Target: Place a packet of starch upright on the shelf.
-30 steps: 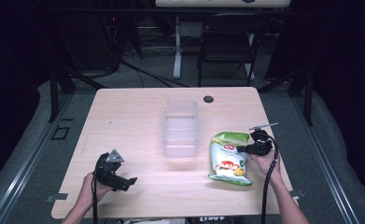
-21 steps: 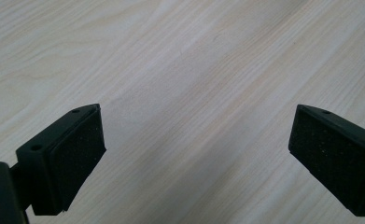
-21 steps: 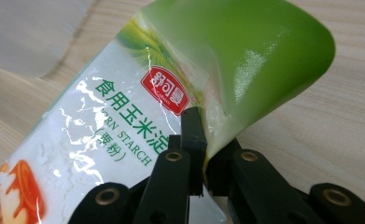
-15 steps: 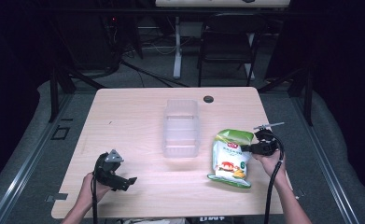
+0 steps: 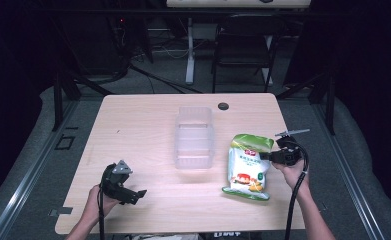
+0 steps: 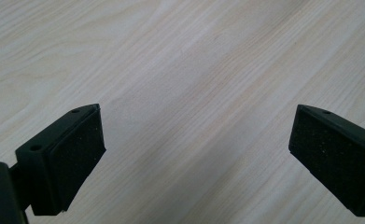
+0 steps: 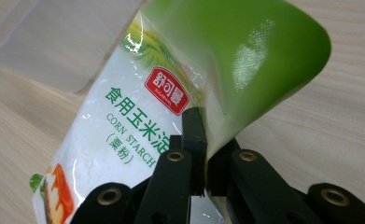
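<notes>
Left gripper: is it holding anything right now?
No, the left gripper has its jaws wide apart, with bare wooden table between them.

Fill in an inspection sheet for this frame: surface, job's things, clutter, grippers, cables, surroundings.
Surface: light wood table, bare grain under the left gripper.
Job's things: corn starch bag lies flat at the right, green top edge curled up; clear plastic container stands mid-table, apart from the bag.
Clutter: small black round thing near the far edge.
Grippers: right gripper shut on the bag's edge; left gripper open over bare wood, holding nothing.
Cables: one black cable trails from each gripper toward the person.
Surroundings: dark room, a chair and floor cables behind the table.
</notes>
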A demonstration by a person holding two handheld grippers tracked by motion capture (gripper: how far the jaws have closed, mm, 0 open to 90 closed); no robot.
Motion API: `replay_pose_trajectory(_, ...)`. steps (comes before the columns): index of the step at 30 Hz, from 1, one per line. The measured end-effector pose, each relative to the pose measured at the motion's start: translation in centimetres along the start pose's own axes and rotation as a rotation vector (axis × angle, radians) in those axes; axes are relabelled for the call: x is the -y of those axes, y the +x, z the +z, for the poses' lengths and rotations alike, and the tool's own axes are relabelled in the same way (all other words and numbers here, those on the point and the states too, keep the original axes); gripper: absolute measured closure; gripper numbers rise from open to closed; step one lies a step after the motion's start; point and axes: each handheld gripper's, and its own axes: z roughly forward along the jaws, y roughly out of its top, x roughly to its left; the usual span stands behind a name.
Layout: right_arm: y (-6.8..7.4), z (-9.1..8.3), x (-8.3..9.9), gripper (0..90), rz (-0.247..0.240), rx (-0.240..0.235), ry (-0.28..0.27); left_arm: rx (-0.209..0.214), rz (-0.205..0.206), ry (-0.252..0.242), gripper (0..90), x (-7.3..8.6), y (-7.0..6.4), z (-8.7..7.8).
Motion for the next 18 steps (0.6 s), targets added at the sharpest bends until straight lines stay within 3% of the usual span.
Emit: replay_pose_trajectory(18,0.9,-1.8,-0.7,89.6,-0.018,-0.008,-0.046,-0.001,0.002,0.000,3.3,0.0,0.0,0.0)
